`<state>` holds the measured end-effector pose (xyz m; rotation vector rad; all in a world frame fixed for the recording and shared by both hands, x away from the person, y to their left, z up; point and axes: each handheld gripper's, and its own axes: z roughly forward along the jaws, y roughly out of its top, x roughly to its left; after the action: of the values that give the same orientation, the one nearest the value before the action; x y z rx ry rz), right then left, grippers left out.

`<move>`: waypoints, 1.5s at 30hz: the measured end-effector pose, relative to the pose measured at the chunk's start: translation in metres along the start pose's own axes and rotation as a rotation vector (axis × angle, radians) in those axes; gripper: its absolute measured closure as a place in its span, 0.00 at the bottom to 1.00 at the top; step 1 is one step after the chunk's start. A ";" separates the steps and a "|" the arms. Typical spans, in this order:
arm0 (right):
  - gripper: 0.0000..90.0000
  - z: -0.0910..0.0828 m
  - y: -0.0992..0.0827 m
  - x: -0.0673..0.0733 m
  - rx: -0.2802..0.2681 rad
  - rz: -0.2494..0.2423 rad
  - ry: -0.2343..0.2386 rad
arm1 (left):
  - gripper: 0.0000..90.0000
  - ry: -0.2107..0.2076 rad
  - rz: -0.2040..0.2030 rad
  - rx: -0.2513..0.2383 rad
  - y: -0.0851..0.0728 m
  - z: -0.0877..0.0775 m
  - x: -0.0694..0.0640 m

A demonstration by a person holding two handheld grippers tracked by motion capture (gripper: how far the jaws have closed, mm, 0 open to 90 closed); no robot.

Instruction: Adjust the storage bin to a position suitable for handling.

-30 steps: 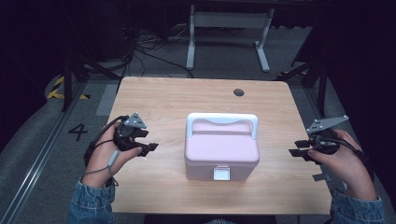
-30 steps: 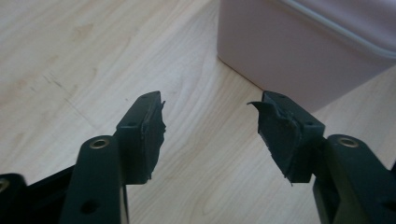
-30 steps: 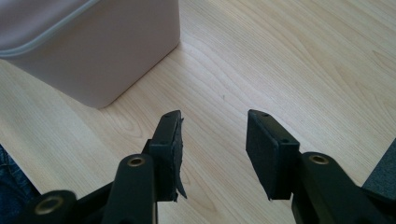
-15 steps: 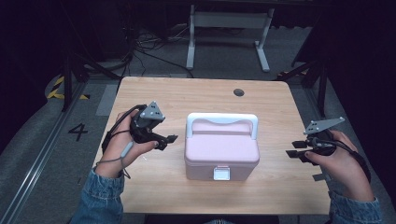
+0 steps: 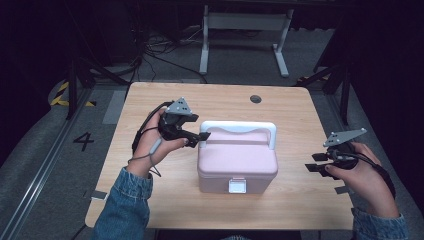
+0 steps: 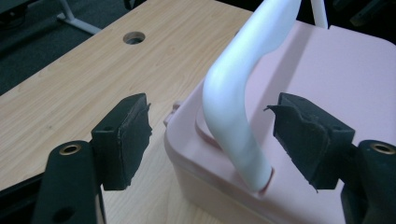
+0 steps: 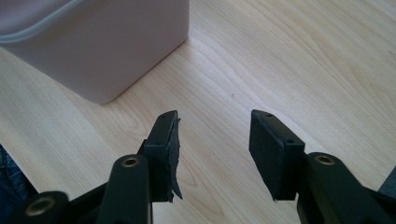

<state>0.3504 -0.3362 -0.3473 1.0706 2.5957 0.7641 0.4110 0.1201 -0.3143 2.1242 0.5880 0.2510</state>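
Pink box (image 5: pixel 237 165) sits centre of the table (image 5: pixel 150 100), latch (image 5: pixel 237 186) facing the bottom of the frame, white handle (image 5: pixel 239 129) folded toward the far side. Left gripper (image 5: pixel 200 139) is at the box's upper-left corner; its jaws have just been opening and now stand wide, straddling the handle's end leg (image 6: pixel 236 135) with no pad touching. Looks lined up to grip or lift the handle. Right gripper (image 5: pixel 312 162) hovers at right of frame, well apart from the box, jaws wide with only bare wood between them, likely waiting to steady the box. Plenty of open table on both sides; the box's front is near the bottom edge, cable hole (image 5: pixel 256 99) well clear behind it.
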 end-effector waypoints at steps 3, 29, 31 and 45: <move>0.59 0.000 -0.001 0.000 -0.001 0.004 0.002 | 0.33 -0.012 0.016 -0.012 0.001 0.008 0.001; 0.56 0.002 -0.002 0.000 -0.026 0.022 0.002 | 0.77 -0.075 -0.025 -0.040 0.004 0.025 -0.006; 0.56 0.002 -0.002 0.000 -0.024 0.025 0.004 | 0.76 -0.073 -0.022 -0.038 0.005 0.025 -0.006; 0.56 0.002 -0.005 0.000 -0.019 0.034 0.001 | 0.77 -0.085 -0.010 -0.035 0.012 0.018 -0.008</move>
<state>0.3480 -0.3379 -0.3516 1.1123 2.5721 0.7958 0.4153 0.0969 -0.3147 2.0868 0.5405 0.1631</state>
